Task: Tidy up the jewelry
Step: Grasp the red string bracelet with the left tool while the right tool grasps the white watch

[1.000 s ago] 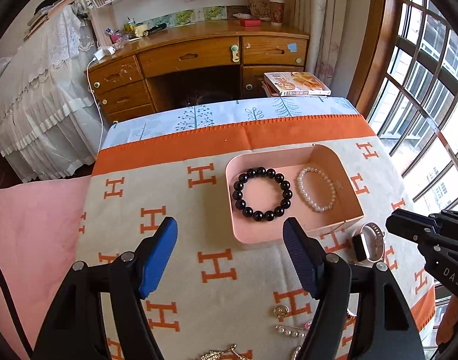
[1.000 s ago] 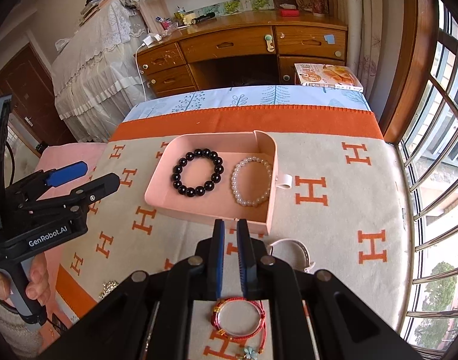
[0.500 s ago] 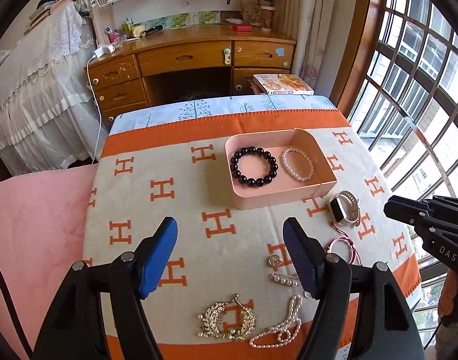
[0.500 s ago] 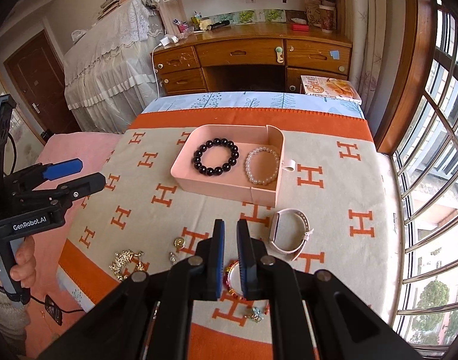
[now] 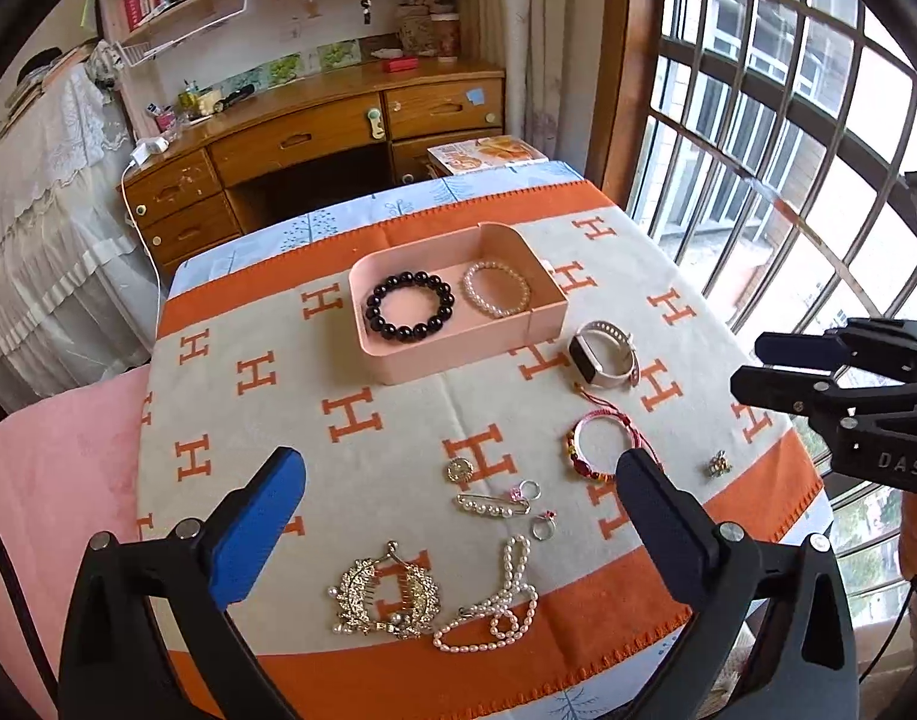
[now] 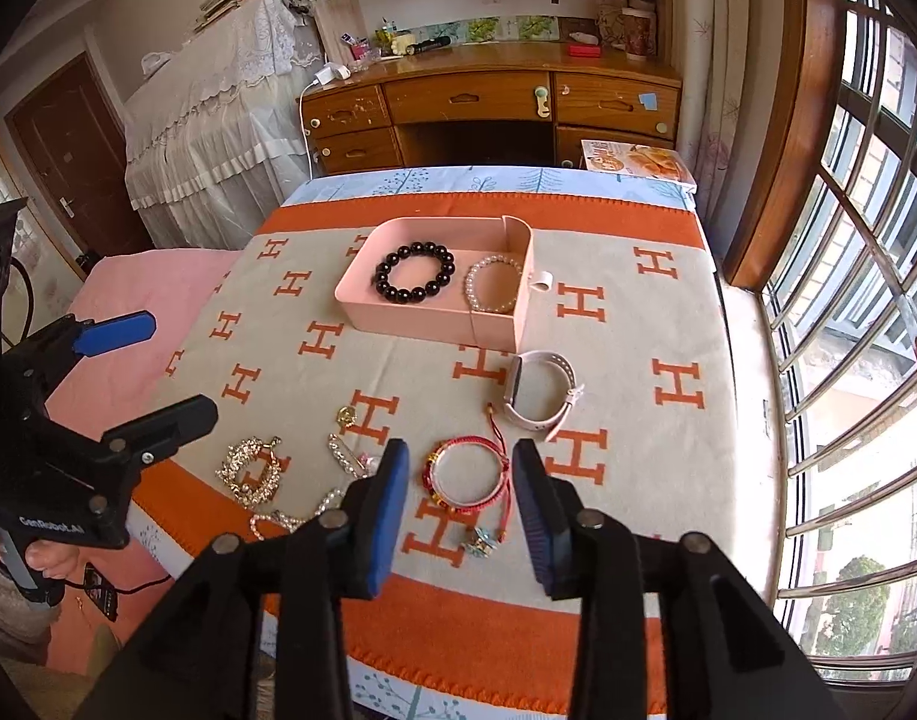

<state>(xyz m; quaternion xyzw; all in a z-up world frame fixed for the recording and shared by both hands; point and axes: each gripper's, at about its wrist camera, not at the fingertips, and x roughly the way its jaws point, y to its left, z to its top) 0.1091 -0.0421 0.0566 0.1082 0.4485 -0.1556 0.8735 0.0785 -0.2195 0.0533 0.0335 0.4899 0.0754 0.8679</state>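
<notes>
Right tongs (image 6: 461,474) hide part of pearl strand (image 6: 290,513).

You have open blanket (image 5: 398,420) between the pink tray (image 5: 392,360) and the loose pieces along the near edge. The tray's walls block a low pass toward the far edge. Near the window-side edge, the watch (image 5: 602,354) and red cord bracelet (image 6: 467,474) lie close together. Brooch (image 5: 386,594), pearl strand (image 5: 500,606) and pin (image 5: 494,504) crowd the near edge's middle. The desk-side half is bare.
</notes>
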